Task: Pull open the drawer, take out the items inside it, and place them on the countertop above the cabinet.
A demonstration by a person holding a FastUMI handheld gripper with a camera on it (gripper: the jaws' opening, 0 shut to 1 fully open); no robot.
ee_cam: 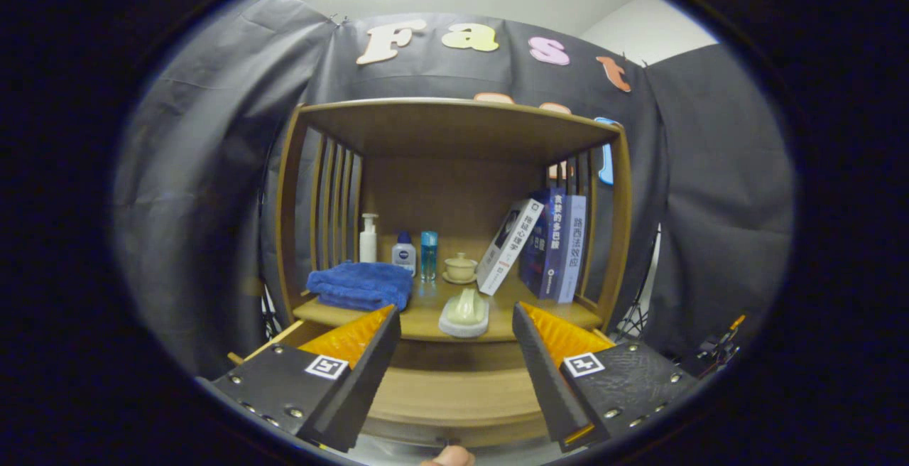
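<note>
My gripper (454, 342) is open, and nothing is held between its fingers. Just ahead of them, a white soap dish (461, 325) with a pale soap bar (466, 306) rests at the front edge of the wooden countertop (426, 313). Below the countertop the drawer (454, 398) stands pulled out toward me. Its bare wooden inside shows between the fingers, and its left wall (280, 337) runs beside the left finger. The fingers cover the drawer's two sides, so what lies there is hidden. A small dark knob (447, 442) sits on the drawer's front.
On the countertop lie a folded blue towel (361, 285), a white pump bottle (368, 239), two small bottles (415, 253), a lidded cup (461, 267) and leaning books (540, 246). A shelf roof (454, 125) and slatted sides close in this space. A person's fingertip (449, 457) shows under the knob.
</note>
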